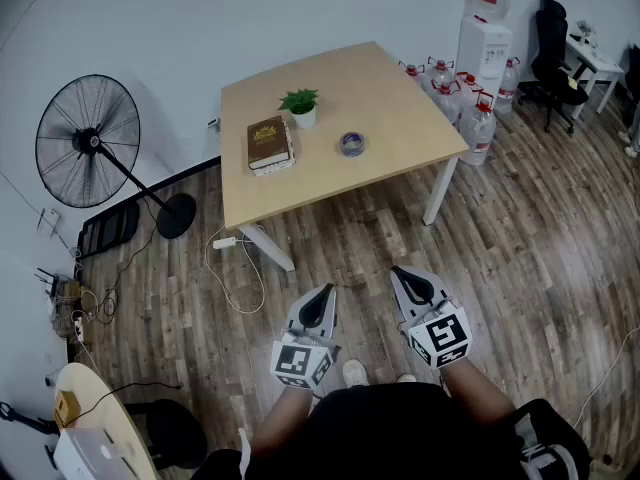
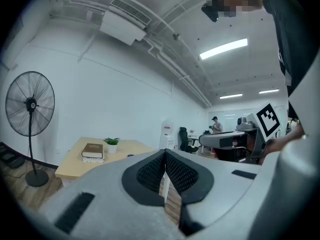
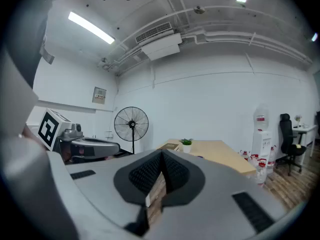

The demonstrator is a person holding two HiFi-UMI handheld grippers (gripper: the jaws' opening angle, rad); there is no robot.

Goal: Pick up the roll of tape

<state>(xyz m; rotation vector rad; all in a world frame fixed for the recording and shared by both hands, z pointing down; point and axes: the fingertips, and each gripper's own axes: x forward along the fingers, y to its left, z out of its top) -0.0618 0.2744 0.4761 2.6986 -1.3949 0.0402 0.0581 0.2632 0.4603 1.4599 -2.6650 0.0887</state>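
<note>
The roll of tape [image 1: 351,144] is a small bluish ring lying on the light wooden table [image 1: 400,108], right of a potted plant [image 1: 300,106] and a brown book [image 1: 268,143]. Both grippers are held low over the floor, well short of the table. My left gripper [image 1: 323,295] has its jaws together with nothing between them, and my right gripper [image 1: 404,275] is likewise shut and empty. In the left gripper view the closed tips [image 2: 164,153] point level toward the table [image 2: 70,165]. In the right gripper view the closed tips [image 3: 162,154] also face the table [image 3: 220,151].
A standing fan [image 1: 90,140] is left of the table, with cables and a power strip [image 1: 225,241] on the wood floor. Water bottles [image 1: 478,123] and a dispenser [image 1: 484,43] stand at the table's right; an office chair [image 1: 553,48] is beyond. A person stands in the far background [image 2: 216,125].
</note>
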